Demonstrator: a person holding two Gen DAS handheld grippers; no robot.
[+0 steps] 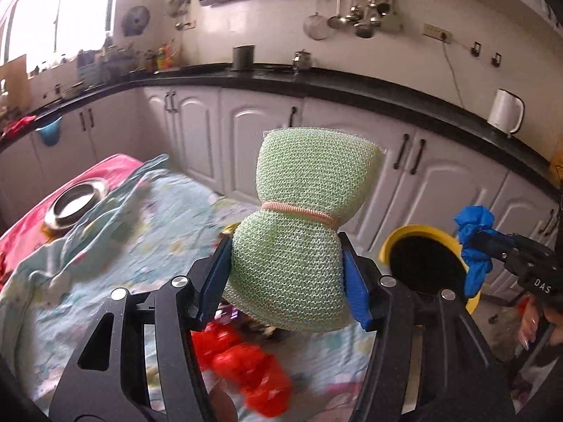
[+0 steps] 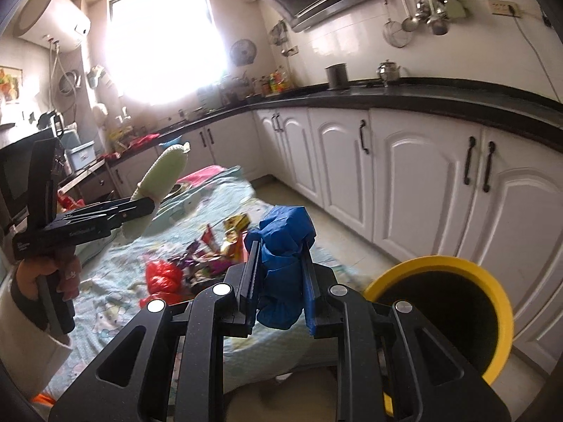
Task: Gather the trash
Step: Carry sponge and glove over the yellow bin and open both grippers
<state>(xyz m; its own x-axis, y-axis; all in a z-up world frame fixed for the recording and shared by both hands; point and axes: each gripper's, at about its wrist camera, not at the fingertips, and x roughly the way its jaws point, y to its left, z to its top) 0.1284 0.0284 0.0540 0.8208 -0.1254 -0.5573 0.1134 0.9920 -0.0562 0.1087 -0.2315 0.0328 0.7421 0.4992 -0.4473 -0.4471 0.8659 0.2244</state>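
My left gripper point(image 1: 285, 256) is shut on a green mesh sponge point(image 1: 299, 211) cinched by a pink band, held up above the table. In the right wrist view it shows at the left as the left gripper point(image 2: 140, 207) with the sponge point(image 2: 165, 172) sticking up from it. My right gripper point(image 2: 281, 256) is shut on a crumpled blue plastic wad point(image 2: 285, 232). This wad point(image 1: 473, 232) hangs beside the yellow rim of a black-lined bin point(image 1: 415, 229), which stands at the lower right point(image 2: 440, 262). A red plastic bag point(image 2: 163, 274) and several wrappers point(image 2: 218, 249) lie on the table.
The table carries a light blue patterned cloth point(image 1: 158, 228) with a metal bowl point(image 1: 75, 204) at its far left. White cabinets point(image 2: 422, 183) under a black counter point(image 1: 316, 81) run behind the bin. A white kettle point(image 1: 505, 110) stands on the counter. A person's hand point(image 2: 42, 277) grips the left handle.
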